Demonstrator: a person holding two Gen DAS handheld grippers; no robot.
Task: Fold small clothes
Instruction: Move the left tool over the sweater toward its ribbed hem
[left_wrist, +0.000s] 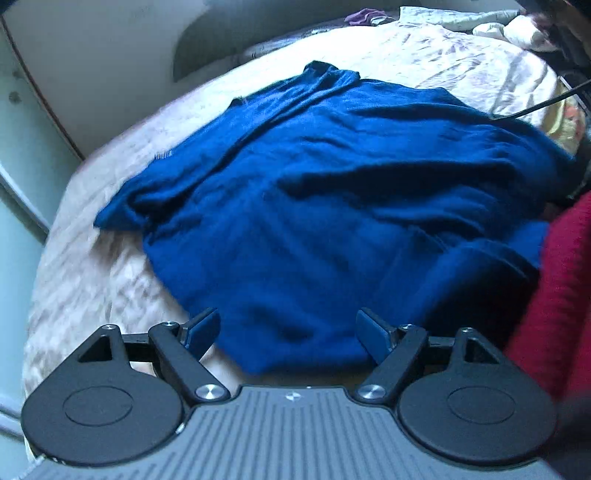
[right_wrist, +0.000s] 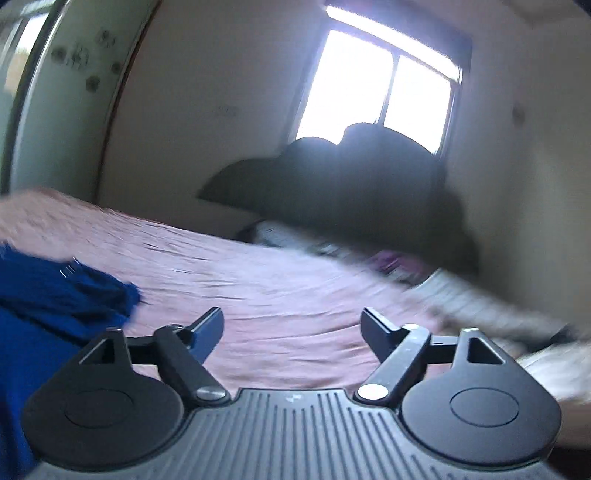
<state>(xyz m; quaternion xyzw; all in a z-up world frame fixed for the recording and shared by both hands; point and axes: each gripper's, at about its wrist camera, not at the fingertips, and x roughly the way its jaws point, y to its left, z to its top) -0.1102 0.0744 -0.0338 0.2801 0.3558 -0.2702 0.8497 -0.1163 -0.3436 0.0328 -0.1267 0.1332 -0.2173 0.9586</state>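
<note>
- Nearest the lens in the left wrist view is the left gripper (left_wrist: 288, 332), its jaws spread wide with nothing between them; they hang above the near hem of the blue sweater (left_wrist: 314, 177).
- The blue sweater fills the middle of that frame, lying rumpled on the pale bedsheet (left_wrist: 92, 280), with a sleeve end poking toward the left and the neck toward the top. A red sleeve (left_wrist: 554, 295) of the person crowds the right edge.
- In the right wrist view the right gripper (right_wrist: 291, 332) also stands wide and empty, pointing nearly level across the bed toward the window (right_wrist: 384, 85) at upper centre. Only a corner of the sweater shows, at the lower left of that frame.
- The cloth looks far from folded: creased, no clean edges yet. I judge the step in hand to be taking fresh grips for a fold.
- To do it well, the right gripper probably needs to tilt down and come back over the garment, since it currently faces bare sheet.
- Each jaw should pinch a single layer near a hem corner or shoulder; knit this thick is likely to bunch, so smoothing before folding should help.
- Blur in both frames hides fine detail of the seams.
</note>
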